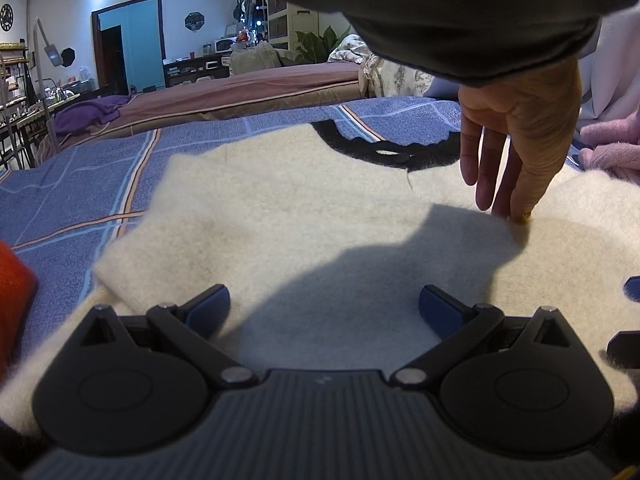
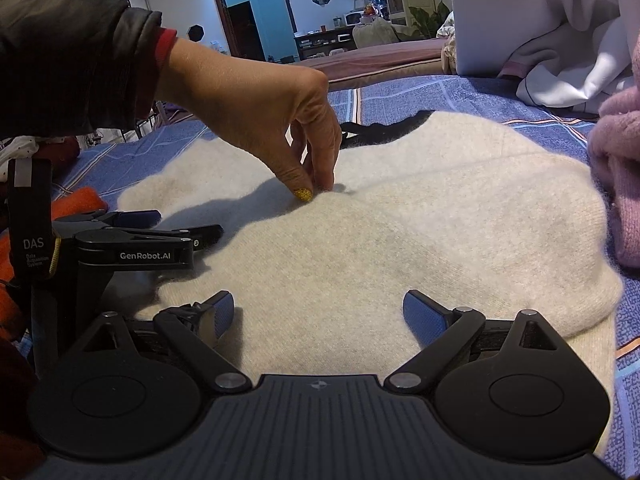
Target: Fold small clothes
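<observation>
A cream fuzzy sweater (image 1: pixel 304 216) (image 2: pixel 400 216) with a black collar (image 1: pixel 384 152) lies spread on the blue patterned bedspread (image 1: pixel 80 184). A person's bare hand (image 1: pixel 516 140) (image 2: pixel 280 120) in a dark sleeve reaches down and pinches the sweater's fabric near its middle. My left gripper (image 1: pixel 324 300) rests low over the sweater's near edge, open, with nothing between its blue pads. My right gripper (image 2: pixel 318 308) is also open and low over the sweater, holding nothing. In the right wrist view the left gripper (image 2: pixel 188 226) lies at the left, on the sweater's edge.
A pink knit garment (image 2: pixel 620 184) (image 1: pixel 612 148) lies at the right, touching the sweater. An orange garment (image 2: pixel 76 200) (image 1: pixel 12 280) sits at the left. White cloth (image 2: pixel 560 60) is heaped at the back right. A brown bed (image 1: pixel 248 92) stands beyond.
</observation>
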`<state>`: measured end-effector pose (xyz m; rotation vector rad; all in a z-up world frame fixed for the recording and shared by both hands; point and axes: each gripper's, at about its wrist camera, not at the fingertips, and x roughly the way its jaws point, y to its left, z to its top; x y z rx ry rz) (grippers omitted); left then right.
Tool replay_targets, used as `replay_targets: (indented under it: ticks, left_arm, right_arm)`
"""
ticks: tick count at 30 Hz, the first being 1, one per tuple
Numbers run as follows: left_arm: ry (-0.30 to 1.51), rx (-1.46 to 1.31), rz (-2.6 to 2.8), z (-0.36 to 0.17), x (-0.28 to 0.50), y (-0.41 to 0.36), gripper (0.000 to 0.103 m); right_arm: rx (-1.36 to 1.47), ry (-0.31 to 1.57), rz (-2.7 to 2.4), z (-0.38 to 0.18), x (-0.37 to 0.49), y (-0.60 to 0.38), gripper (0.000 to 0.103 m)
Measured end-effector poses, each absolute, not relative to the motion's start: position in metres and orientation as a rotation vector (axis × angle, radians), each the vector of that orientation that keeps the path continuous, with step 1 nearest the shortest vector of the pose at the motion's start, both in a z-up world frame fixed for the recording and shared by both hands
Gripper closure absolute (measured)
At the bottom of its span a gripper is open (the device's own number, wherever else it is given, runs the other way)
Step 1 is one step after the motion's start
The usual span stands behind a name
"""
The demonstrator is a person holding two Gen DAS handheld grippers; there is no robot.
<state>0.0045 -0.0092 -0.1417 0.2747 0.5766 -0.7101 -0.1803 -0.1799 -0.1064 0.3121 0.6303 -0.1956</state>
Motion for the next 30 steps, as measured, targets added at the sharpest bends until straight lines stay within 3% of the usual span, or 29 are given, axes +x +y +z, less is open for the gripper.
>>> replay_targets:
  ticks: [30]
  left_arm:
    - [0.577, 0.274, -0.709, -0.143, 0.004, -0.009, 0.000]
  right_arm:
    - [0.234, 0.704, -0.205, -0.104, -0.170, -0.171, 0.000]
